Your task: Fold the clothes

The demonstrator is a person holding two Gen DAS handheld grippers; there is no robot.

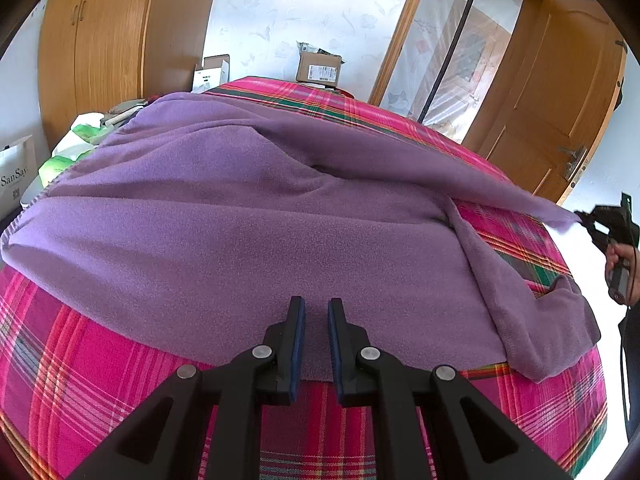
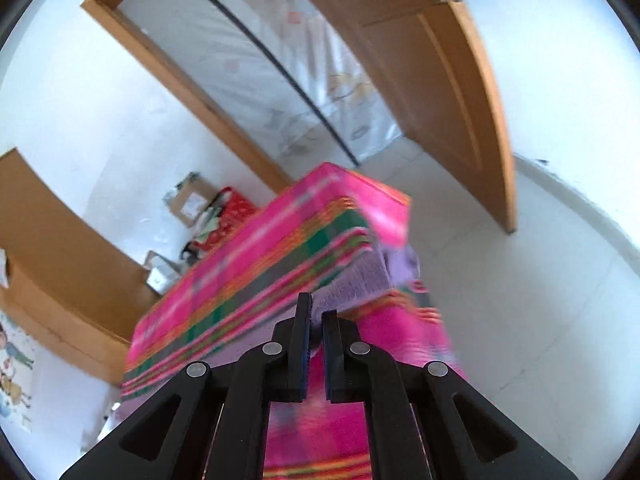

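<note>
While the purple fleece (image 1: 248, 216) lies spread over the bed (image 1: 80, 360), most of it sits flat on the pink plaid cover, its near hem running just under the left tool (image 1: 316, 308). Left tool hovers low over that hem, tips over the cloth, jaws a narrow gap apart; cloth shows through the gap, but whether the pads pinch it cannot be told. Right tool (image 1: 584, 218) is off the bed's right edge, held in a hand (image 1: 622, 264), and a corner of the fleece stretches out to its tip in a taut, lifted flap. From the right wrist view the right tool (image 2: 316, 316) has its jaws drawn nearly together on that purple corner (image 2: 356, 284), cloth bunched between the pads; this view is blurred. A sleeve-like fold (image 1: 552, 328) droops at the bed's near right corner. Beyond the bed: a cardboard box (image 1: 319, 67), a wooden wardrobe (image 1: 104, 40) at left, a wooden door (image 1: 560, 100) at right, standing open.
</note>
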